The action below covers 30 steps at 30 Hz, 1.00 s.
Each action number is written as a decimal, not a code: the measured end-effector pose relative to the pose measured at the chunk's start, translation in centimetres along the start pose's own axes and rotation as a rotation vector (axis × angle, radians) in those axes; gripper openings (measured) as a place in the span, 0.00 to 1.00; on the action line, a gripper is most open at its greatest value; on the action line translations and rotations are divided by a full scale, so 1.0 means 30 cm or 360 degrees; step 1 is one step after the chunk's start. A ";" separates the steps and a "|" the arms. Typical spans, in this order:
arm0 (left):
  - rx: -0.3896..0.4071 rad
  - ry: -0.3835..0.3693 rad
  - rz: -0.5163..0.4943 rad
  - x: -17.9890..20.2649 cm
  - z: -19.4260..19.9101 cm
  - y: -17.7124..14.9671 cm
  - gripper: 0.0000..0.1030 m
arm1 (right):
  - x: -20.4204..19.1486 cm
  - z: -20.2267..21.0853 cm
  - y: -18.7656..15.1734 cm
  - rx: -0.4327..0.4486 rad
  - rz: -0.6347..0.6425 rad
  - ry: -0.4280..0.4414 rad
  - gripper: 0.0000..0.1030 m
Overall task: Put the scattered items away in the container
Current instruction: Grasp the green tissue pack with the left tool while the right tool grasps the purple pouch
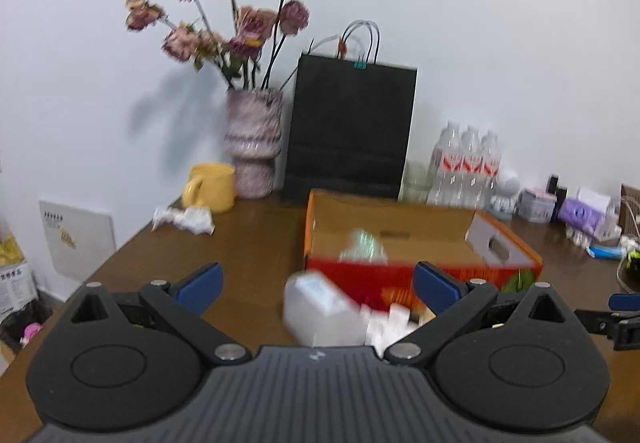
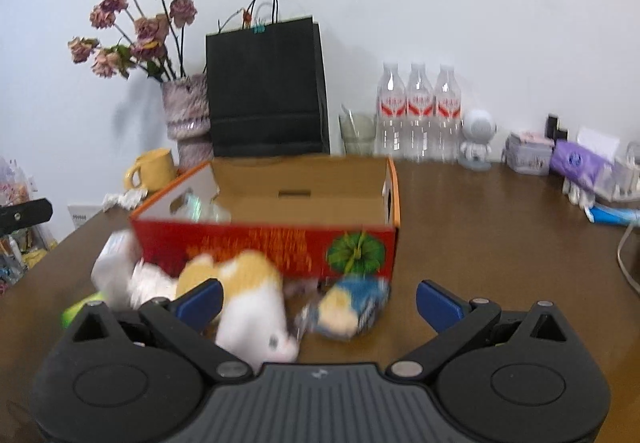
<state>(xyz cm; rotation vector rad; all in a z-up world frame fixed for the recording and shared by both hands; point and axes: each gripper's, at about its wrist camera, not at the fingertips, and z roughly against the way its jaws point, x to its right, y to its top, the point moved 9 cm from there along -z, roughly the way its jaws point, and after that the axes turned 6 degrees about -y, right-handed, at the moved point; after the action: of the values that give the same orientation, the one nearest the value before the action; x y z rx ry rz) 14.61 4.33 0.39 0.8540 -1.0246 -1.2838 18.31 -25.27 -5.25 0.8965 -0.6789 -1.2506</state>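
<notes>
left gripper (image 1: 316, 285): jaws wide, empty
right gripper (image 2: 320, 299): jaws wide, empty
cardboard box (image 2: 280, 243): open, on table (image 2: 480, 235)
plush toy (image 2: 250, 303): lying before box

left claw (image 1: 316, 285), right claw (image 2: 319, 299): agape

My left claw (image 1: 316, 285) hangs wide, nothing between its jaws, and a white container (image 1: 316, 309) sits right ahead, blocking the straight line to the box (image 1: 420, 275). The box's open top is clear from above, its near wall the lip to get over. My right claw (image 2: 318, 301) is spread too, with the plush toy (image 2: 252, 303) and a blue packet (image 2: 352, 307) crowding the table (image 2: 500, 227) in front. Right of the box, bare wood gives me room. Behind it, black bag (image 2: 266, 91), vase (image 2: 188, 115) and bottles (image 2: 418, 111) wall off the back.
</notes>
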 end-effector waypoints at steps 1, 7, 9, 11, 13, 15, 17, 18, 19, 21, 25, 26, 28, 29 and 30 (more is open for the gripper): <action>-0.0030 0.0000 0.0000 -0.009 0.012 -0.030 1.00 | -0.007 0.011 -0.029 -0.0017 -0.0001 0.0012 1.00; -0.0177 -0.0011 -0.0052 -0.033 0.043 -0.164 1.00 | -0.113 0.059 -0.150 -0.0079 0.0063 0.0149 1.00; -0.0195 -0.0005 -0.0070 -0.043 0.040 -0.178 1.00 | -0.171 0.070 -0.160 -0.0065 0.0119 0.0208 1.00; -0.0204 0.0003 -0.0076 -0.055 0.036 -0.181 1.00 | -0.232 0.076 -0.158 -0.0039 0.0184 0.0262 1.00; -0.0216 0.0002 -0.0082 -0.067 0.027 -0.182 1.00 | -0.290 0.069 -0.156 -0.0027 0.0252 0.0297 0.99; -0.0237 0.0000 -0.0101 -0.077 0.011 -0.186 1.00 | -0.335 0.056 -0.150 -0.0027 0.0300 0.0318 0.98; -0.0266 -0.0012 -0.0124 -0.083 -0.010 -0.193 1.00 | -0.367 0.031 -0.148 -0.0042 0.0338 0.0319 0.97; -0.0283 -0.0024 -0.0140 -0.085 -0.025 -0.197 1.00 | -0.380 0.014 -0.150 -0.0051 0.0353 0.0318 0.96; -0.0304 -0.0033 -0.0156 -0.086 -0.040 -0.202 1.00 | -0.391 -0.003 -0.154 -0.0067 0.0362 0.0317 0.94; -0.0344 -0.0031 -0.0184 -0.094 -0.072 -0.217 1.00 | -0.407 -0.033 -0.167 -0.0104 0.0374 0.0325 0.90; -0.0405 -0.0045 -0.0220 -0.105 -0.130 -0.249 1.00 | -0.430 -0.079 -0.192 -0.0158 0.0404 0.0321 0.83; -0.0413 -0.0049 -0.0228 -0.105 -0.143 -0.254 1.00 | -0.431 -0.086 -0.198 -0.0173 0.0409 0.0319 0.81; -0.0425 -0.0068 -0.0252 -0.100 -0.164 -0.263 0.99 | -0.432 -0.095 -0.206 -0.0194 0.0414 0.0311 0.76; -0.0433 -0.0074 -0.0271 -0.096 -0.174 -0.268 0.98 | -0.431 -0.098 -0.210 -0.0200 0.0413 0.0313 0.74; -0.0442 -0.0075 -0.0292 -0.093 -0.185 -0.273 0.98 | -0.432 -0.099 -0.213 -0.0208 0.0410 0.0316 0.72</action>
<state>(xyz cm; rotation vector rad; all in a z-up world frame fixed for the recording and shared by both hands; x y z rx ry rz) 17.05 5.90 -9.48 0.7181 -0.7937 -1.5664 14.97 -12.46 -11.74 0.7855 -0.5298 -0.9507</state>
